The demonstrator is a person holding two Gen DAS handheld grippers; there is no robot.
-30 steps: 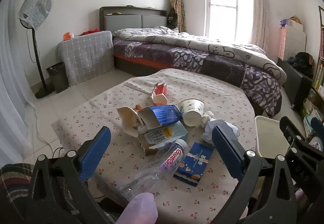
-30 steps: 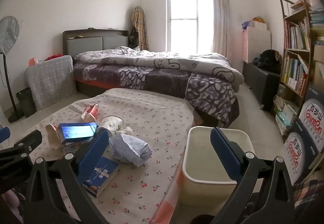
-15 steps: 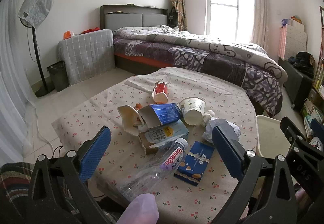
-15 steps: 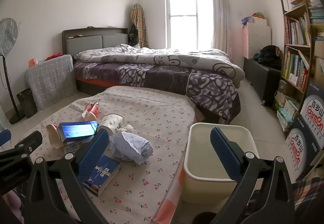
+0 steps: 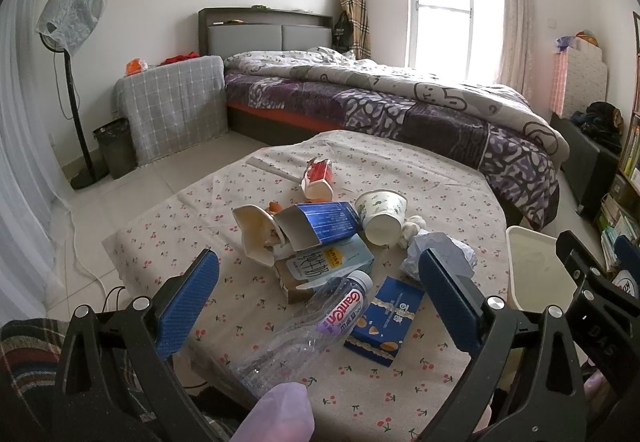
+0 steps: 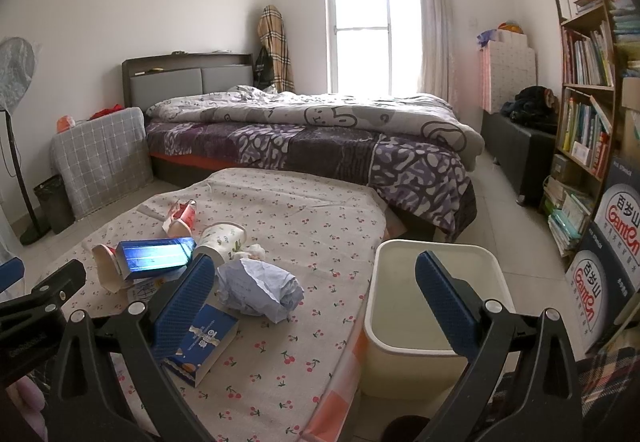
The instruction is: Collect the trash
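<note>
Trash lies in a heap on a low table with a cherry-print cloth (image 5: 440, 182). An empty clear plastic bottle (image 5: 304, 326) lies nearest, between the fingers of my open left gripper (image 5: 316, 300), which hovers above it. Beside it are a small blue snack box (image 5: 386, 320), a pale milk carton (image 5: 324, 268), a blue carton (image 5: 320, 226), a paper cup (image 5: 382, 216), a red-and-white wrapper (image 5: 318, 178) and crumpled blue-grey paper (image 6: 260, 288). My right gripper (image 6: 316, 296) is open, over the table's right edge, between the crumpled paper and a cream bin (image 6: 436, 298).
The cream bin stands on the floor right of the table and looks empty. A bed (image 6: 320, 138) lies beyond the table, a bookshelf (image 6: 584, 102) on the right wall. A standing fan (image 5: 68, 42) and a dark waste basket (image 5: 114, 146) stand at far left.
Both views have shifted only slightly; the left gripper has eased a little forward over the bottle. Nothing was grasped or moved on the table.
</note>
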